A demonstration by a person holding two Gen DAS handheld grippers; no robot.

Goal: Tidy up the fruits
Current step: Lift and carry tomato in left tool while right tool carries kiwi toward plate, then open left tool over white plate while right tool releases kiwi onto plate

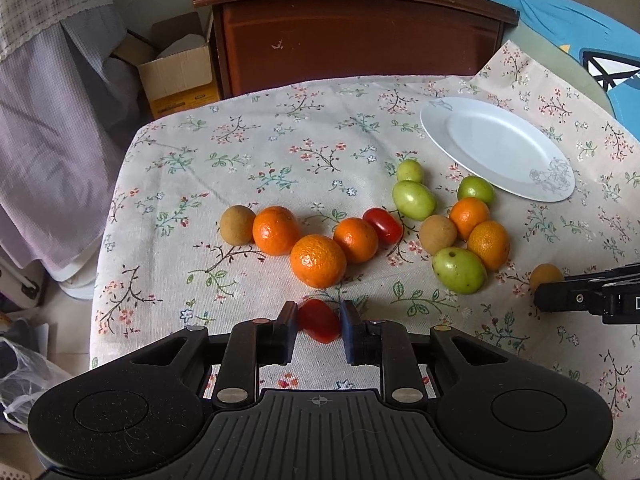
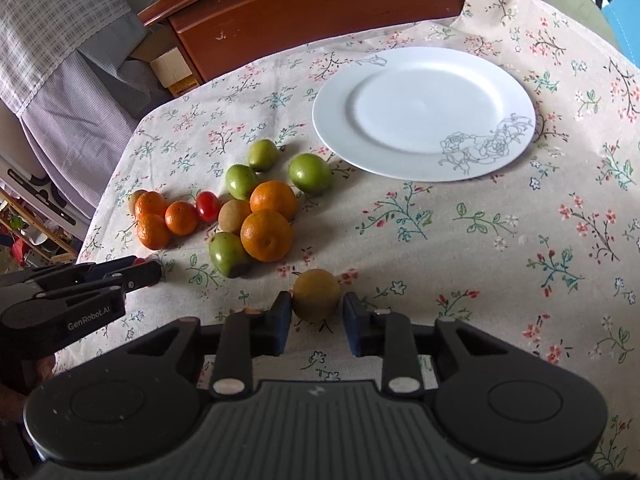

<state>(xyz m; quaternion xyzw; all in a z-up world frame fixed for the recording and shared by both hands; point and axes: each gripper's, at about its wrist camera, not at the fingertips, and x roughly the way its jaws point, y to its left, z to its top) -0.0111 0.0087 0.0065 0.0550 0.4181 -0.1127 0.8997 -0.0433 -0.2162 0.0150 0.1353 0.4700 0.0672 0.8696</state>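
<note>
Floral cloth (image 1: 240, 152) covered the table, with a dark wooden cabinet (image 1: 352, 36) standing just behind it. From there my eye went to the left gripper (image 1: 319, 322): its two blue pads sat on either side of a red cherry tomato (image 1: 319, 321), pressed against it or very nearly so, the tomato low over the cloth. Beside it, the right gripper (image 2: 317, 312) had its pads around a brown longan (image 2: 316, 294) in the same way, apparently touching both flanks.

Beyond the left tool lay a curving row: another longan (image 1: 237, 225), then three oranges (image 1: 318, 261) touching one another, then a second cherry tomato (image 1: 383, 225). Further right was a tight cluster of green fruits (image 1: 459, 270), two more oranges (image 1: 488, 245) and a longan (image 1: 437, 234), all crowded together. Past that cluster, at the far right of the table, lay a white plate (image 2: 500, 80) with a grey rose drawing on its rim, nothing on it. A cardboard box (image 1: 176, 76) stood on the floor left of the cabinet.
</note>
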